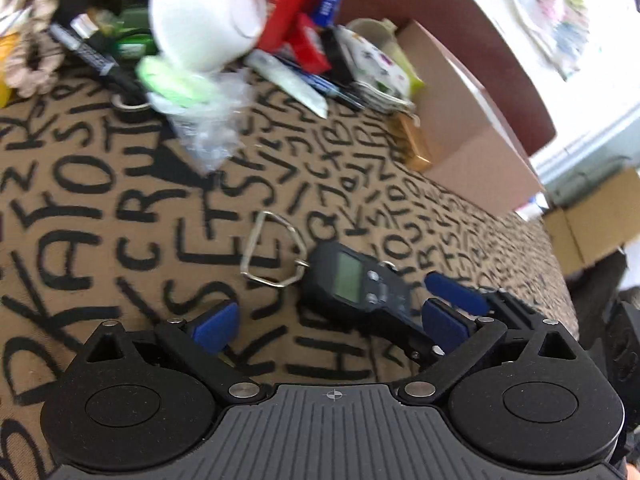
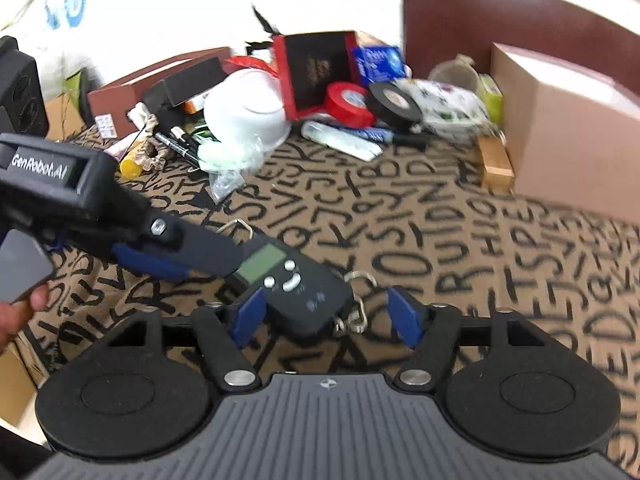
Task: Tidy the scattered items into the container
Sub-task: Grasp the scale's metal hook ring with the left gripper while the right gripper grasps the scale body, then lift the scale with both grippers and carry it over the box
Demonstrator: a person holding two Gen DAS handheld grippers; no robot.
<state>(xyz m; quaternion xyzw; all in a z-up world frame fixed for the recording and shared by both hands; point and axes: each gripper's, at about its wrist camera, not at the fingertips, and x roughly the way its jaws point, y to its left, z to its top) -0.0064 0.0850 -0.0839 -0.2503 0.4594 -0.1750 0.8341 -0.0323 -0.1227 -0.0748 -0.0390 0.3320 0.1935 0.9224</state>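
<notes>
A black handheld digital scale point(image 1: 354, 280) with a grey screen and a wire loop point(image 1: 272, 250) lies on the letter-print cloth. My left gripper point(image 1: 332, 320) is open, its jaws wide, just in front of the scale. In the right wrist view the scale point(image 2: 294, 286) sits between the open fingers of my right gripper point(image 2: 326, 316), close to its left pad. The left gripper point(image 2: 168, 256) reaches in from the left, its blue pads over the scale's screen end. A cardboard box point(image 2: 560, 128) stands at the right.
A pile of items lies at the back: a white cup point(image 2: 248, 108), red tape point(image 2: 348, 104), black tape point(image 2: 394, 102), a red box point(image 2: 316, 68), markers point(image 2: 180, 146), a plastic bag point(image 2: 232, 160), a floral pouch point(image 2: 448, 110). A maroon chair back point(image 2: 500, 12) stands behind.
</notes>
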